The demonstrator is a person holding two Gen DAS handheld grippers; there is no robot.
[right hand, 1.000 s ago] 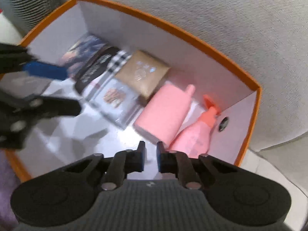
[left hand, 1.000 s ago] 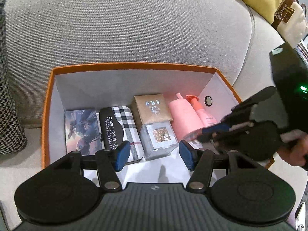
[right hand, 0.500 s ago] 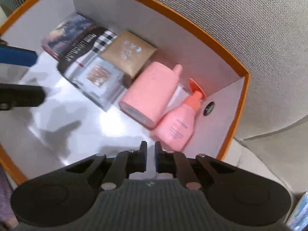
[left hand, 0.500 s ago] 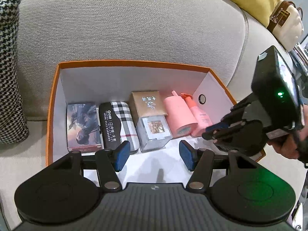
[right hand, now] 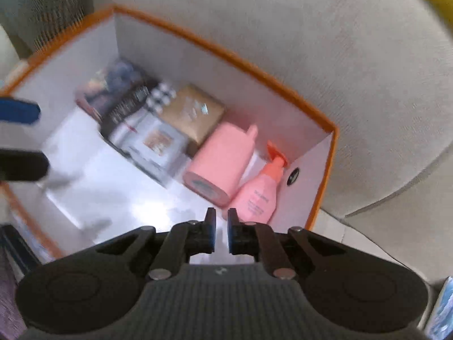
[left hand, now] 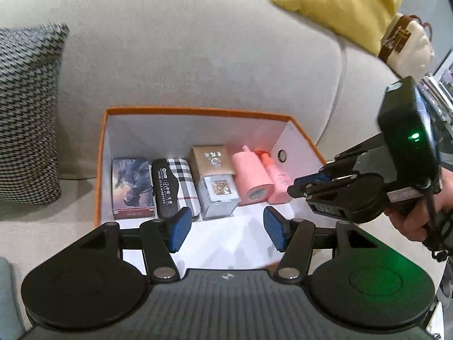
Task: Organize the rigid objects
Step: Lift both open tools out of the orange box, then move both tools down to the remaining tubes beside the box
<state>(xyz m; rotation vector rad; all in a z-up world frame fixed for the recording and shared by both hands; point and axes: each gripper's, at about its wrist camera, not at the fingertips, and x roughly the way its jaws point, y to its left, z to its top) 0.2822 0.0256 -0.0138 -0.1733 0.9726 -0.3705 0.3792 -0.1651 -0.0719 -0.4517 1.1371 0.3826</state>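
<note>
An orange box (left hand: 198, 111) with white inside sits on a grey sofa. Along its back wall lie a picture box (left hand: 130, 184), a plaid case (left hand: 175, 184), a gold-brown box (left hand: 211, 160), a silver box (left hand: 219, 195), a pink cup (left hand: 252, 175) and a pink pump bottle (left hand: 276, 177). My left gripper (left hand: 226, 231) is open and empty above the box's front. My right gripper (right hand: 221, 232) is shut and empty, above the box's right front (right hand: 329, 170), just short of the pump bottle (right hand: 259, 195). It shows at right in the left view (left hand: 305, 185).
A houndstooth cushion (left hand: 25, 113) leans at the left of the sofa. A yellow cushion (left hand: 339, 2) and a white-and-brown bag (left hand: 405, 48) sit at the upper right. The grey sofa back (left hand: 198, 51) rises behind the box.
Both grippers have pulled back and up from the box, so the box looks smaller. The right gripper stays shut and has moved out past the right rim.
</note>
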